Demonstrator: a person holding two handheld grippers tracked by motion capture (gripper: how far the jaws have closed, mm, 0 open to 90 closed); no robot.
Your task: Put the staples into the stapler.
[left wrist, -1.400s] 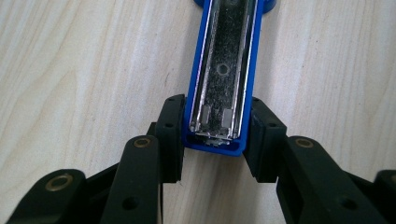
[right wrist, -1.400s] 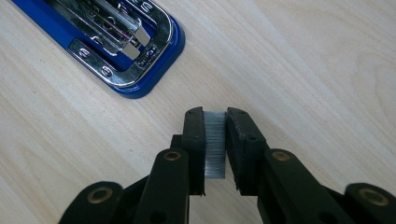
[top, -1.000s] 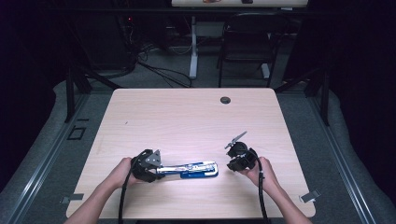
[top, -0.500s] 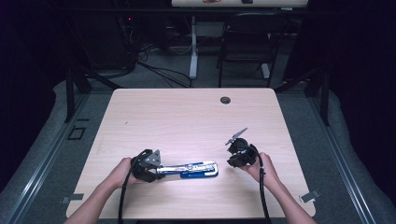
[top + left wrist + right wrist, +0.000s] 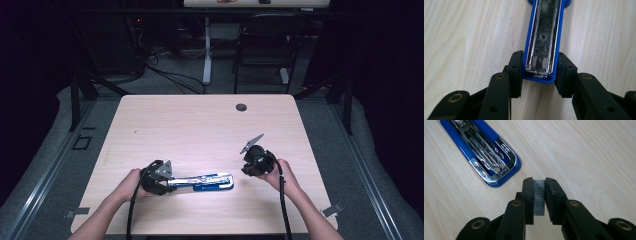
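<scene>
A blue stapler (image 5: pixel 210 181) lies opened flat on the wooden table (image 5: pixel 200 125), near the front edge, with its shiny metal magazine facing up. My left gripper (image 5: pixel 172 182) is shut on the stapler's rear end; in the left gripper view the pads (image 5: pixel 515 72) press both blue sides of the stapler (image 5: pixel 543 37), with the left gripper (image 5: pixel 539 73) low over the wood. My right gripper (image 5: pixel 248 168) hovers just right of the stapler's front. In the right gripper view my right gripper (image 5: pixel 539 187) is shut on a silver strip of staples (image 5: pixel 539 197), close to the stapler's open front end (image 5: pixel 486 152).
A small black grommet (image 5: pixel 241 107) sits near the table's far edge. Beyond the table stand a black chair (image 5: pixel 265 45) and cables on the floor. Bare wood stretches across the table's middle and back.
My right gripper has drifted slightly away from the front edge while holding the staple strip. The left gripper and the stapler have stayed put.
</scene>
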